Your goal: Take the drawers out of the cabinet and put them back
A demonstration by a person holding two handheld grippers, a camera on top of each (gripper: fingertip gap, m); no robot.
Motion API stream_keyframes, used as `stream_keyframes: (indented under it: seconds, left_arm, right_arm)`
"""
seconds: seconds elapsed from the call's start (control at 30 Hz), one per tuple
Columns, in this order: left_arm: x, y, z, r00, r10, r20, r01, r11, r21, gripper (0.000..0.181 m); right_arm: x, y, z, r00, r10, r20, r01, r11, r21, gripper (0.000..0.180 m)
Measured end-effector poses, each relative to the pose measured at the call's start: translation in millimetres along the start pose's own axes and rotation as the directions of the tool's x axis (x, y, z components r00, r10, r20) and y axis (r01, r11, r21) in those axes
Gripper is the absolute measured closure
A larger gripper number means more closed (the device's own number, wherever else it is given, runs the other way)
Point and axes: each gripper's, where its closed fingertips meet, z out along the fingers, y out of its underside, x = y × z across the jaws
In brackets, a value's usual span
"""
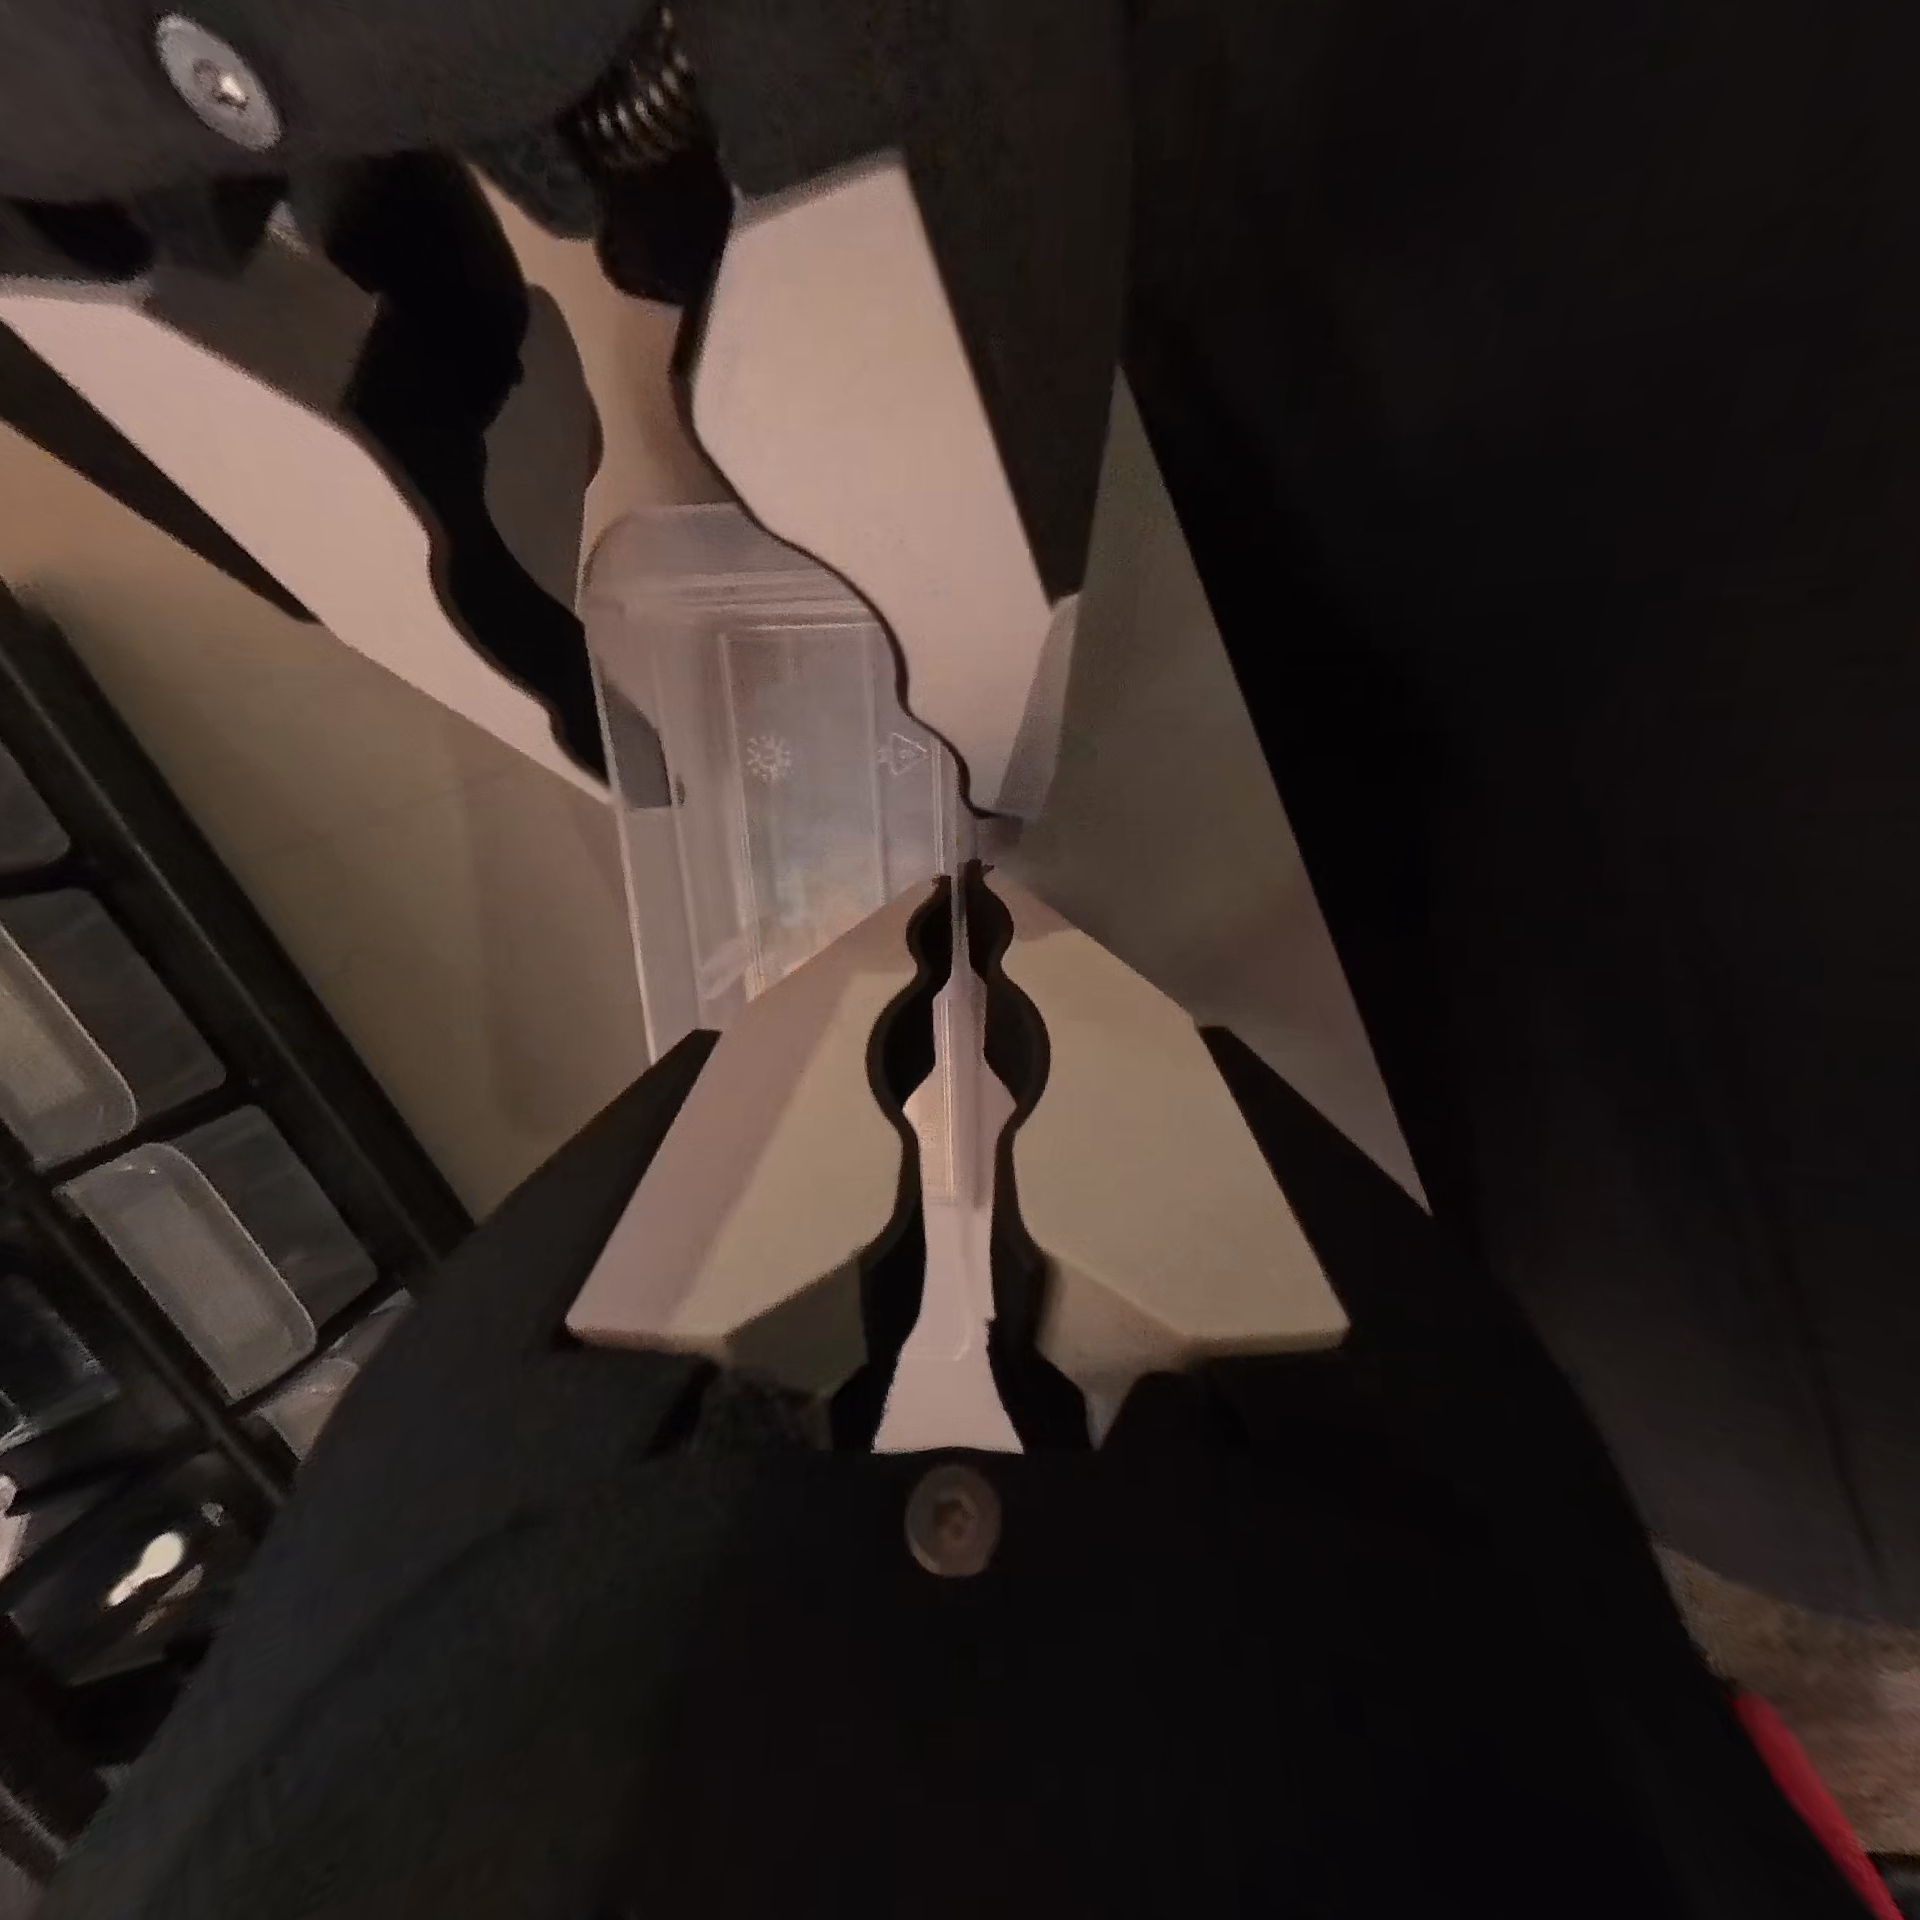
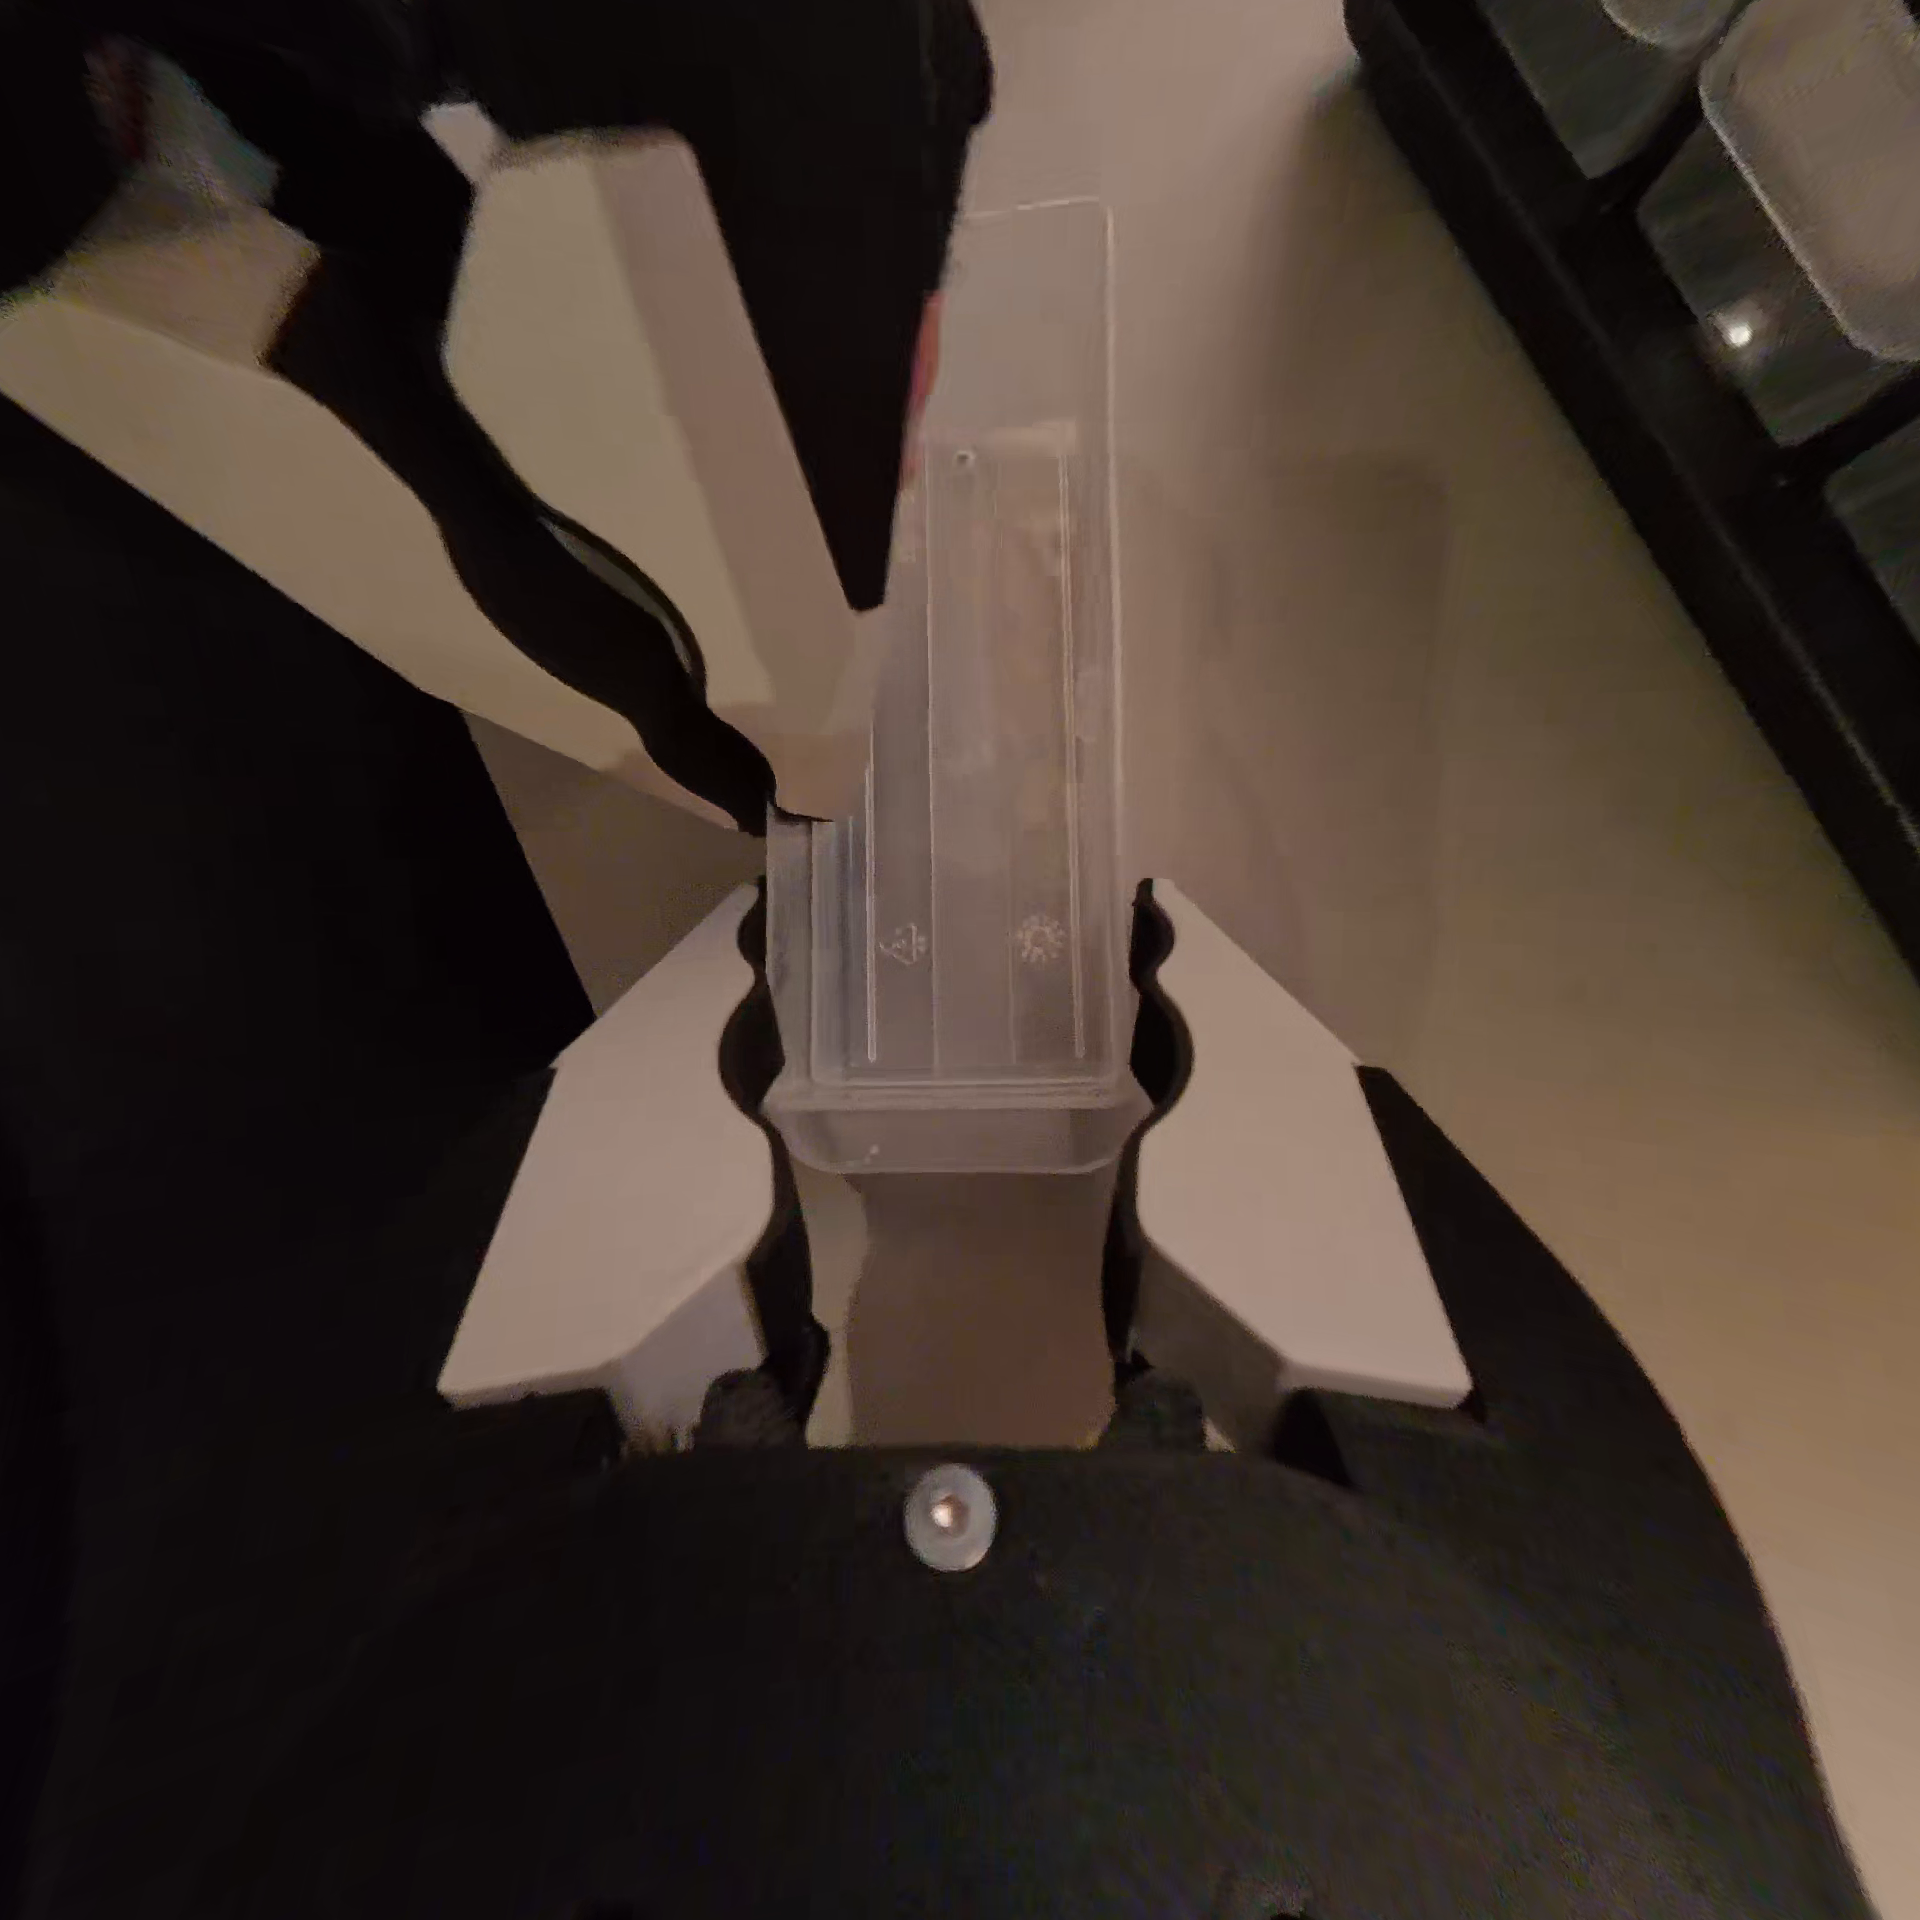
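Right claw (image 2: 951,997) was clamped across one clear drawer (image 2: 987,727), fingers wide at its end; left claw (image 1: 966,925) was pinched nearly closed on that same drawer's (image 1: 769,769) thin side wall. Two moulded symbols marked its base, no readable words. It hung above the pale bench (image 2: 1299,727), apart from the black cabinet (image 2: 1662,343).
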Motion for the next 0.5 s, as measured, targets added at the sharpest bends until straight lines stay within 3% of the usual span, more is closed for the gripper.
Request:
stream_keyframes:
  seconds: [0.23, 0.5]
  left_arm:
    - [-35, 1, -28, 0.981, -0.133, 0.138, 0.118, 0.987, 0.11, 0.166]
    - [-62, 27, -70, 0.931, -0.293, 0.218, 0.245, 0.944, 0.221, 0.17]
  right_arm:
    - [23, -1, -13, 0.993, 0.095, -0.068, -0.092, 0.995, 0.043, 0.116]
    - [57, 21, -31, 0.952, 0.243, -0.186, -0.244, 0.97, 0.018, 0.115]
